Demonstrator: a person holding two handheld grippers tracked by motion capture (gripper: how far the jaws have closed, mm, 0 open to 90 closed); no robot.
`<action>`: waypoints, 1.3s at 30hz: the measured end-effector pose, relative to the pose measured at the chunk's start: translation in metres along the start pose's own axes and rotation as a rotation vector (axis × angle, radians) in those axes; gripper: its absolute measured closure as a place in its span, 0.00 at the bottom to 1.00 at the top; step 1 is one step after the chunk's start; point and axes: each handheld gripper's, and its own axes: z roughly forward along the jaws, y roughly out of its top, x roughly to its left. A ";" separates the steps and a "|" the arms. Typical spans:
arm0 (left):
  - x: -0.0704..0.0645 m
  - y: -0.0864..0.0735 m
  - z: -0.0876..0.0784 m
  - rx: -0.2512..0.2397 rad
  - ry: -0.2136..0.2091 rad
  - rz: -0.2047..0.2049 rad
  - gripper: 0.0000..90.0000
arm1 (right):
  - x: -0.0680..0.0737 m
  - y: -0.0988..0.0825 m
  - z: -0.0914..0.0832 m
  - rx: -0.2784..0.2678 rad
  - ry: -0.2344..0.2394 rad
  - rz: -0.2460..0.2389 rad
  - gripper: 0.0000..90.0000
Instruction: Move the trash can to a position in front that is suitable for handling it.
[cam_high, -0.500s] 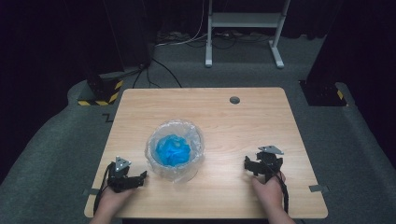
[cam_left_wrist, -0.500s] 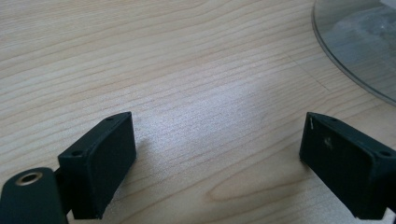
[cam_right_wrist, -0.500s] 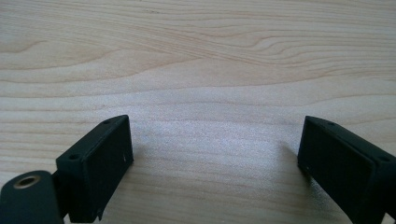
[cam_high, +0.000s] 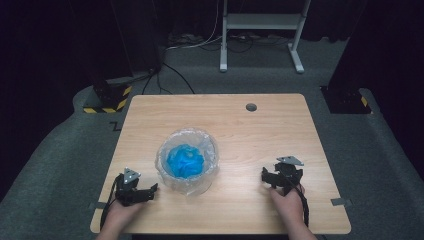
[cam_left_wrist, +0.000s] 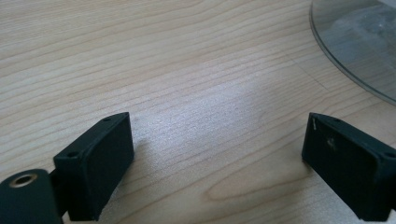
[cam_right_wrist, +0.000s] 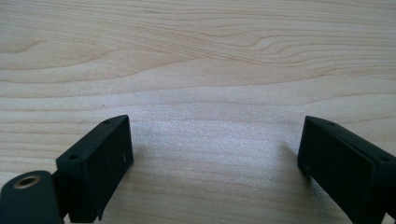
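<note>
High view: a light wooden table (cam_high: 280, 135) stands on grey carpet in a dark room; near its middle, toward the person's edge, sits a clear glass bowl (cam_high: 165, 172) lined with crinkled clear plastic, and a bright blue crumpled thing (cam_high: 185, 161), which could be cloth or plastic, lies inside it; the left gripper (cam_high: 150, 190), held in the person's left hand (cam_high: 119, 214), rests on the table just beside the bowl's near left side, its tips pointing toward the bowl without touching it; the right gripper (cam_high: 267, 176), in the right hand (cam_high: 288, 204), rests well apart from the bowl on its right; a small round grommet hole (cam_high: 251, 107) sits near the table's far edge; compared with half a second earlier, the bowl and both grippers lie in the same places.

Left gripper view: the two black jaws stand wide apart over bare wood grain, nothing between them; the curved rim of the glass bowl (cam_left_wrist: 355, 51) shows at the upper right, clear of the jaws.

Right gripper view: the jaws are likewise spread wide above bare tabletop (cam_right_wrist: 210, 70), holding nothing.
</note>
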 end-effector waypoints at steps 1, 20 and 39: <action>0.000 0.000 0.000 0.001 -0.003 0.002 0.08 | 0.000 0.000 0.000 0.000 0.001 0.001 0.11; 0.006 0.011 -0.021 -0.084 -0.030 -0.033 0.07 | 0.024 0.016 -0.029 -0.160 0.084 -0.138 0.14; 0.000 0.049 -0.054 -0.174 0.031 -0.007 0.07 | 0.060 0.025 -0.058 -0.284 0.178 -0.241 0.14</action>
